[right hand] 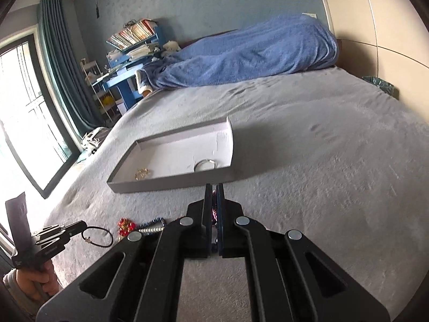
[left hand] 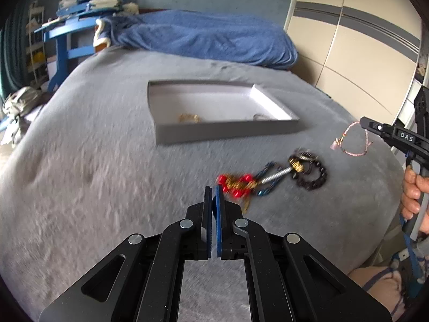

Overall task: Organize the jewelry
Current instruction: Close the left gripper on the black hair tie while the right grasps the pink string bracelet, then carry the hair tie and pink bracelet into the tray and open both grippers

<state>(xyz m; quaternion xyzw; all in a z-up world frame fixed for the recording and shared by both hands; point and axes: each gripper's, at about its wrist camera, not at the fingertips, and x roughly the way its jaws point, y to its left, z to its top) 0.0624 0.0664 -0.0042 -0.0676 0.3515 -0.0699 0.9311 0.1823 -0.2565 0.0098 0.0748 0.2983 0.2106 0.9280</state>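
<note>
- Your left gripper (left hand: pixel 213 187) is clenched tight, and in the right wrist view a thin black cord loop (right hand: pixel 98 236) hangs from its tip, clear of the grey bedspread (left hand: pixel 93 177); your hand (right hand: pixel 40 281) wraps the handle below.
- Your right gripper (right hand: pixel 214 186) is pinched shut too, with something dark and glittery caught between the pads. From the left wrist view that is a pink string bracelet (left hand: pixel 354 141) dangling off its nose in mid-air, your right hand (left hand: pixel 411 196) squeezing the trigger grip.
- Just past the left fingertips, the jewelry pile (left hand: pixel 270 178) lies on the bedspread: red beads (left hand: pixel 236 185) nearest, a blurred blue chain and a silver twisted bar in the middle, a dark beaded bracelet (left hand: pixel 312 177) at the far right end.
- Farther on sits the shallow white box (left hand: pixel 222 131), open-topped, well apart from the pile.
- Inside it, near the front wall, a gold chain (right hand: pixel 141 173) lies to the left and a silver ring-shaped bangle (right hand: pixel 205 164) to the right, apart from each other.
- At the head of the bed, a rumpled blue blanket (right hand: pixel 246 53), with a blue shelf of books (right hand: pixel 134 40) beside it.
</note>
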